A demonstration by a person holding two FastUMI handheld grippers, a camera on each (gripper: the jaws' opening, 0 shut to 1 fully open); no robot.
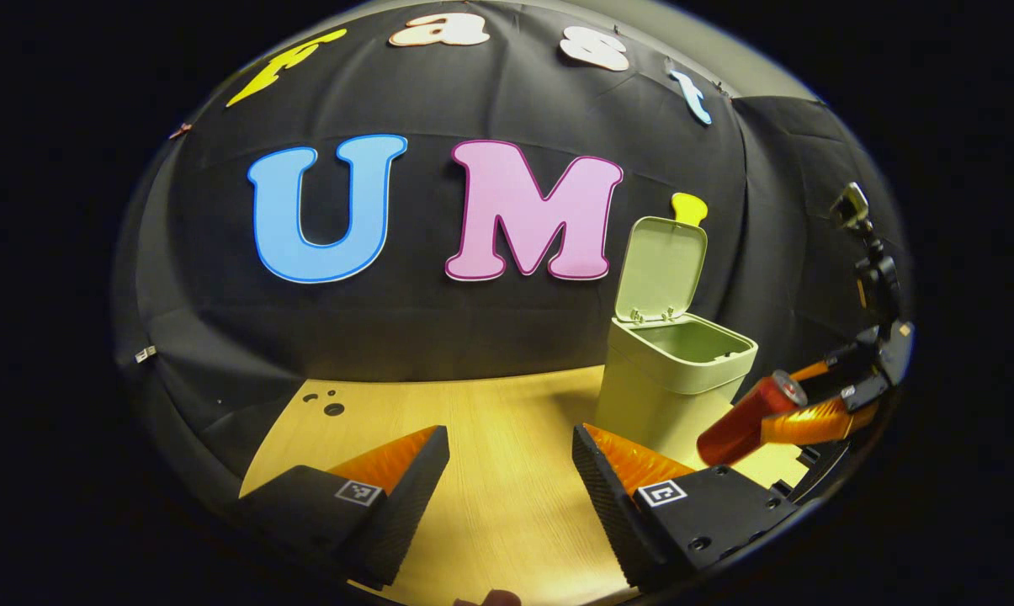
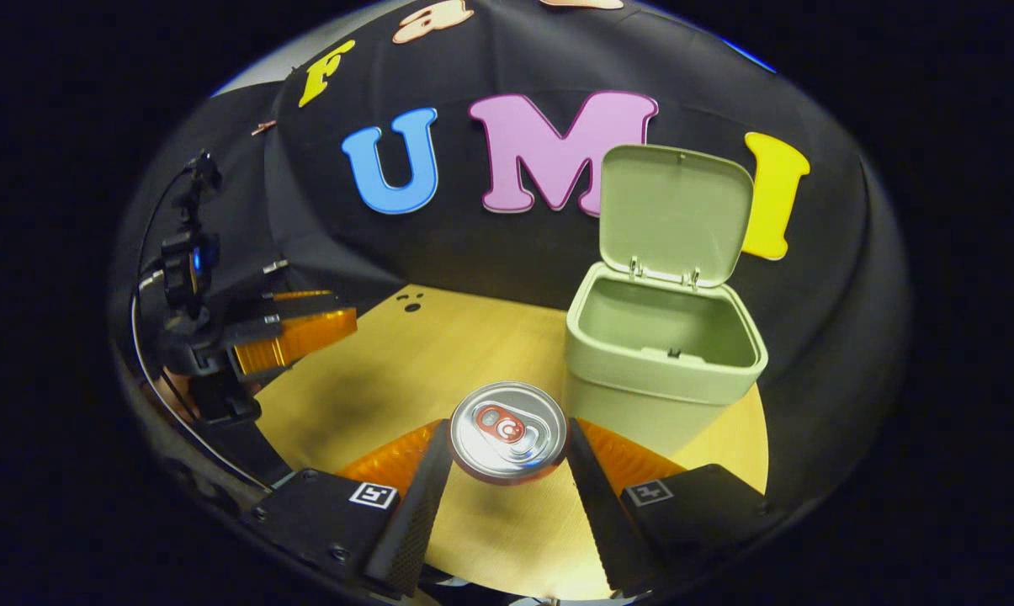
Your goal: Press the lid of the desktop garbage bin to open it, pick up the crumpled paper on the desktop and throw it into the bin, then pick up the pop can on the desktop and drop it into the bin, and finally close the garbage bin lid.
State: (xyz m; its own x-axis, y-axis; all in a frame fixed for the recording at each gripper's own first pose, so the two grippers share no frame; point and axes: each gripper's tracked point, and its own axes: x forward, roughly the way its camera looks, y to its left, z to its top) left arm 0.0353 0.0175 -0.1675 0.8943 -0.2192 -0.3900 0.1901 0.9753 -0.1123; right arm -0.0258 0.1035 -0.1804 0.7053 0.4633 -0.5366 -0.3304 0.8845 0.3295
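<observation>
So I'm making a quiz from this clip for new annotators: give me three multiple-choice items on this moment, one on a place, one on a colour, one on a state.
1. Where is the can?
A. Between the right gripper's fingers
B. Inside the bin
C. Lying on the table

2. What colour is the bin?
A. Blue
B. Pale green
C. Red

3. How is the lid?
A. Shut
B. Lying on the table
C. Raised upright at the back

Answers:
1 A: the right gripper view shows the can's top pinched between both fingers, off the table, short of the bin.
2 B: body and lid are pale green in both views.
3 C: the lid stands up on its hinge, with the bin's inside open.
</observation>
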